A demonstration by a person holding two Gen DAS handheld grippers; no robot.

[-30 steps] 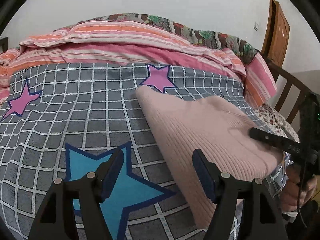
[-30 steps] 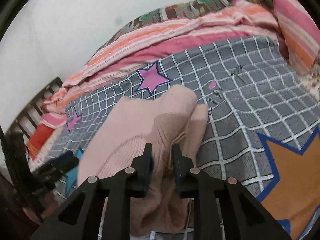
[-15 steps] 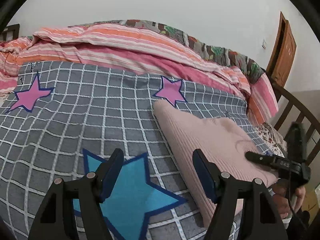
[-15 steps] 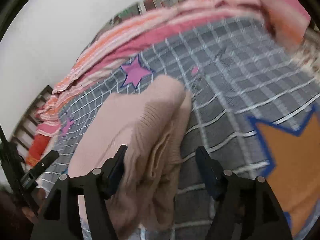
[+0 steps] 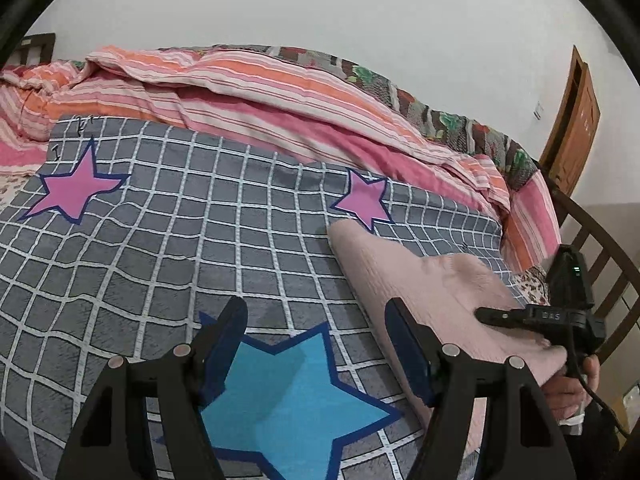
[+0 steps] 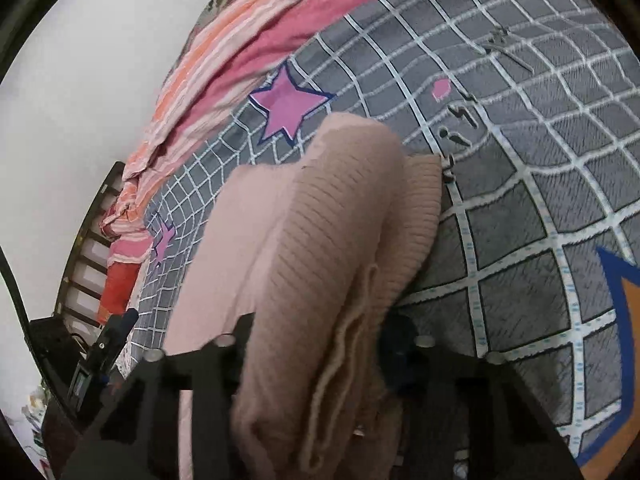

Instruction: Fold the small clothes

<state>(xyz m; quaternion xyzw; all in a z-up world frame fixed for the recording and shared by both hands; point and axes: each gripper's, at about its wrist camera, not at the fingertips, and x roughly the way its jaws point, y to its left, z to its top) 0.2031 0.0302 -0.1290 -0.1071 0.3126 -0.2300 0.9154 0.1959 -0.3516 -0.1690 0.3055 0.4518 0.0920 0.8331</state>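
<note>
Pale pink ribbed sweater (image 5: pixel 432 292) on grey white-checked bedspread (image 5: pixel 200 232) with pink and blue stars; beyond it, pink-orange striped quilt (image 5: pixel 280 96).

Bed, covered by a grey checked blanket (image 5: pixel 224 240) printed with pink and blue stars. A folded pink knit garment (image 5: pixel 432 292) is laid directly on the blanket beside one pink star (image 5: pixel 365 199). A striped pink-orange quilt (image 5: pixel 248 88) is bunched along the far edge.

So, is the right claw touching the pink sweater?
Touching. In the right wrist view, the bunched folds of the pink sweater fill the gap of the open right claw and lie against, and partly over, its fingers.
</note>
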